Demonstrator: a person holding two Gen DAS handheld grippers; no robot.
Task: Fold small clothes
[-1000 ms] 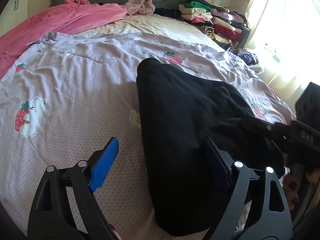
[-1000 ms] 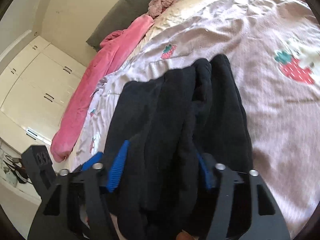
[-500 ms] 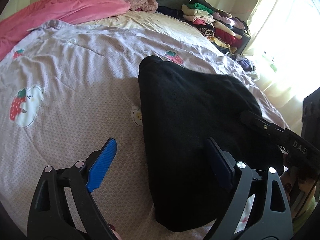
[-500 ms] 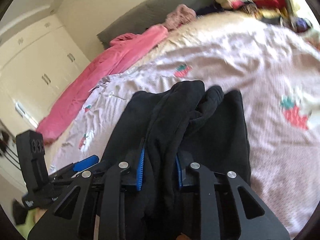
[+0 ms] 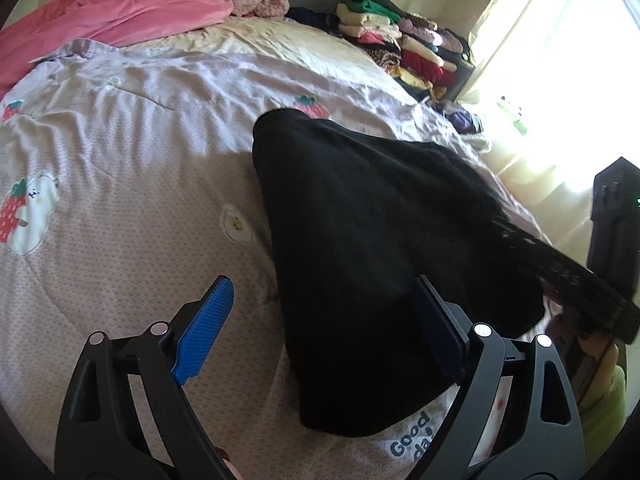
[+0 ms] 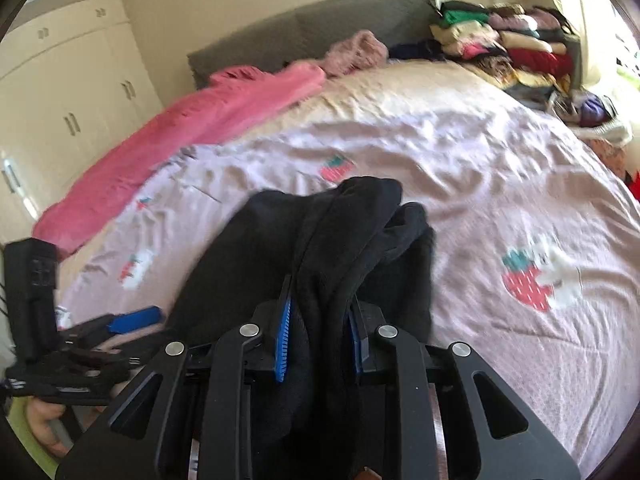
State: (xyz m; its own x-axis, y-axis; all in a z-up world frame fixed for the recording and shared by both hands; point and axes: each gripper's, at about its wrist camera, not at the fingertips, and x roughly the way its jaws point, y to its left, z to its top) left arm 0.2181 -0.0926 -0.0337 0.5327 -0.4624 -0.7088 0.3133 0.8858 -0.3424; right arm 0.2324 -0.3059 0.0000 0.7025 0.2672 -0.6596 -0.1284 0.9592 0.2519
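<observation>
A black garment point(image 5: 360, 240) lies on the pale pink strawberry-print bed cover point(image 5: 120, 184), its near end at the bed's front edge. My left gripper point(image 5: 320, 320) is open, its left blue pad point(image 5: 204, 328) over bare cover, its right finger over the garment's near edge. My right gripper point(image 6: 320, 316) is shut on a bunched fold of the black garment point(image 6: 340, 232) and lifts its right side. The right gripper also shows at the right in the left wrist view point(image 5: 576, 280). The left gripper shows at the left in the right wrist view point(image 6: 120, 324).
A pink blanket point(image 5: 104, 16) lies along the back left of the bed. A pile of folded clothes point(image 5: 404, 44) sits at the back right by a bright window. A grey headboard point(image 6: 320, 28) and white cupboards point(image 6: 68, 92) stand behind.
My right gripper has closed on the black garment and lifted its right side, tilting upward. My left gripper stayed open and shifted slightly.
</observation>
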